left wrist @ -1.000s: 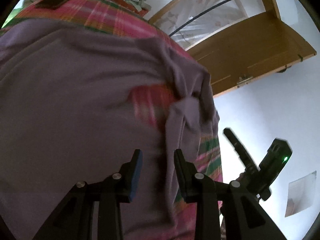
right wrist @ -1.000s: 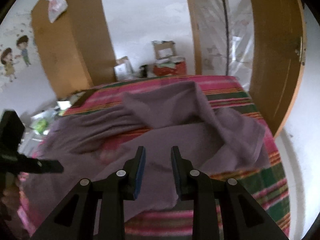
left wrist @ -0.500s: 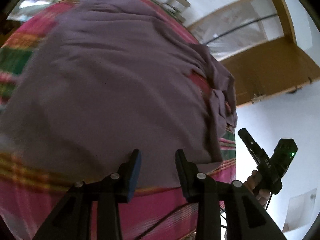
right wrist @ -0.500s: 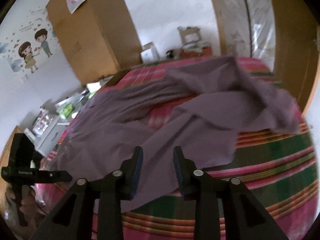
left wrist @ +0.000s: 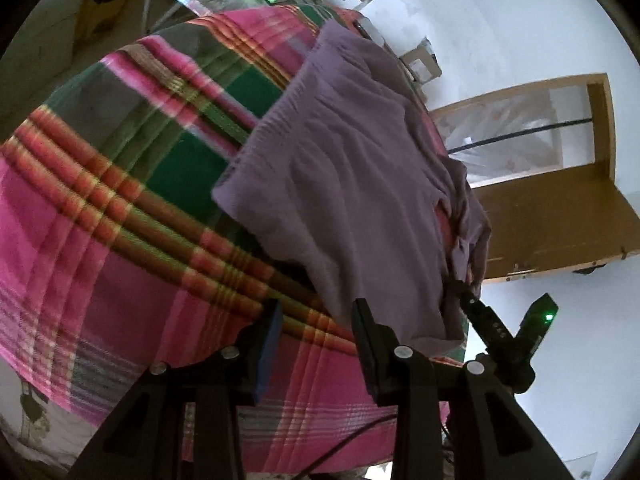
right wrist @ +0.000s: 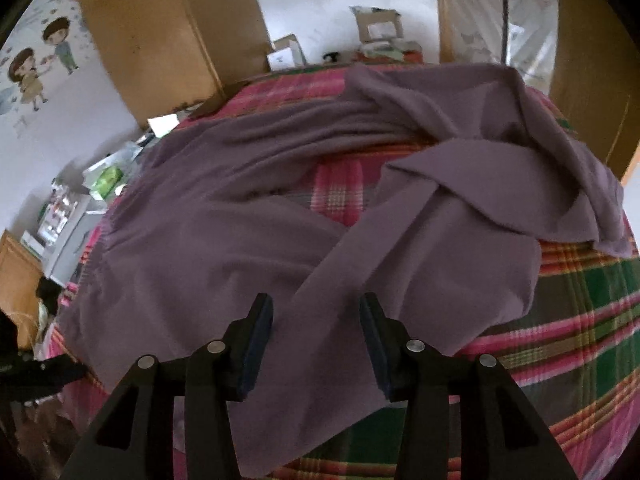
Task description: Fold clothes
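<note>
A purple garment (left wrist: pixel 352 184) lies rumpled across a bed covered by a pink and green plaid blanket (left wrist: pixel 100 220). My left gripper (left wrist: pixel 316 320) stands open just above the blanket at the bed's near side. The garment's lower corner hangs beside its right finger, and nothing is between the pads. In the right wrist view the garment (right wrist: pixel 280 240) spreads wide, with a sleeve folded over near the far right. My right gripper (right wrist: pixel 316 320) hovers over its near part with jaws opening and the pads not pressing the cloth. The right gripper's black body (left wrist: pixel 508 344) shows past the bed's corner.
A wooden door (left wrist: pixel 560 220) stands open beyond the bed. Cardboard boxes (right wrist: pixel 376 24) sit at the far end, beside a brown wardrobe (right wrist: pixel 168 40). Cluttered shelves (right wrist: pixel 68 208) line the left wall. Bare plaid blanket (right wrist: pixel 580 340) shows right of the garment.
The left gripper swung off the garment and down toward the bed's near edge, rolling as it went. The right gripper sank closer to the cloth and its jaws widened.
</note>
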The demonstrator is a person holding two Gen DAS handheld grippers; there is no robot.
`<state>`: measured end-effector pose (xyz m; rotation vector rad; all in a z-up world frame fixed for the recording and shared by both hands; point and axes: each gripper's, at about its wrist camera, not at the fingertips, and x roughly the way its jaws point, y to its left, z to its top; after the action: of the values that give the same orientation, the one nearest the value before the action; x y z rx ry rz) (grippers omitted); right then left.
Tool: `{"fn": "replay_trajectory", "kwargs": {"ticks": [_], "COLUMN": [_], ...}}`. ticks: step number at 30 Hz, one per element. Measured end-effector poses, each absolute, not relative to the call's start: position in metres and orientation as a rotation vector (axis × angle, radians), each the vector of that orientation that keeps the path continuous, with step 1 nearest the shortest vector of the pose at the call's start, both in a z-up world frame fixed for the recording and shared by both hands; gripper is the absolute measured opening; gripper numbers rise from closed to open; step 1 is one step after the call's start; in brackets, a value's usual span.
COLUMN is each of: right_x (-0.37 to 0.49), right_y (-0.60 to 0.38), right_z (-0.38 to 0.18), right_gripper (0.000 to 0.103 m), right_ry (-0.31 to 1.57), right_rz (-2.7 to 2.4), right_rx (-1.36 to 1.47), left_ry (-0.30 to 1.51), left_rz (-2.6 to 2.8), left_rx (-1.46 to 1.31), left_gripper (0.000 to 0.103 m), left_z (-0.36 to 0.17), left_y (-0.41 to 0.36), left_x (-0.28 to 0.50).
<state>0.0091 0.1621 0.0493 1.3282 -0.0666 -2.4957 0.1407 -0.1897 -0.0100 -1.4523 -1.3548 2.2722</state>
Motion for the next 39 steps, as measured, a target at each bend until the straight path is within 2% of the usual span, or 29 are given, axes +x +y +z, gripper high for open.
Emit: {"fn": "replay_trajectory", "kwargs": {"ticks": [2,5,6,7,10,15,21,29,36,39], "right_x": [0.008,0.009,0.01,0.012,0.017,0.034,0.068,0.104,0.115,0.123], "right_y": [0.166,0.17,0.172,0.173,0.177,0.196,0.232,0.26,0.263,0.263], "right_z": [0.048,0.047,0.047,0.047,0.048,0.058,0.071,0.061,0.048,0.049], "right_gripper": [0.047,0.03,0.019,0.011,0.006,0.005,0.005,0.005,0.005,0.005], "right_ry": [-0.096,-0.118,-0.125,-0.123,-0.119,-0.177,-0.309,-0.426,-0.49,-0.522], "right_rz": [-2.512,-2.525,-2.529,-2.53,-2.545,-2.594,-2.668,-2.693,-2.68,-2.676], "right_rx": [1.328,1.346,1.352,1.351,1.334,1.251,1.161,1.162,1.149,1.088], "left_ry": [-1.369,-1.382,-1.38,-1.379,-1.415,-1.478,-1.46,-1.47,-1.186,-0.995], "left_rz": [2.275,2.277,2.279,2.28,2.266,2.246,2.268,2.307,2.527,2.585], "left_rx": [-1.447,-1.445,-1.447,-1.448,-1.427,-1.396,-1.395,-1.387,-1.336,-1.291], "left_gripper": [0.036,0.037,0.037,0.037,0.037,0.035,0.035,0.032,0.032,0.032], "left_z": [-0.01,-0.01,-0.01,-0.01,-0.012,-0.016,-0.014,-0.013,0.016,0.032], "left_y": [-0.191,-0.187,-0.186,-0.184,-0.188,-0.196,-0.192,-0.195,-0.17,-0.145], "left_x": [0.141,0.135,0.133,0.13,0.131,0.135,0.132,0.137,0.142,0.138]}}
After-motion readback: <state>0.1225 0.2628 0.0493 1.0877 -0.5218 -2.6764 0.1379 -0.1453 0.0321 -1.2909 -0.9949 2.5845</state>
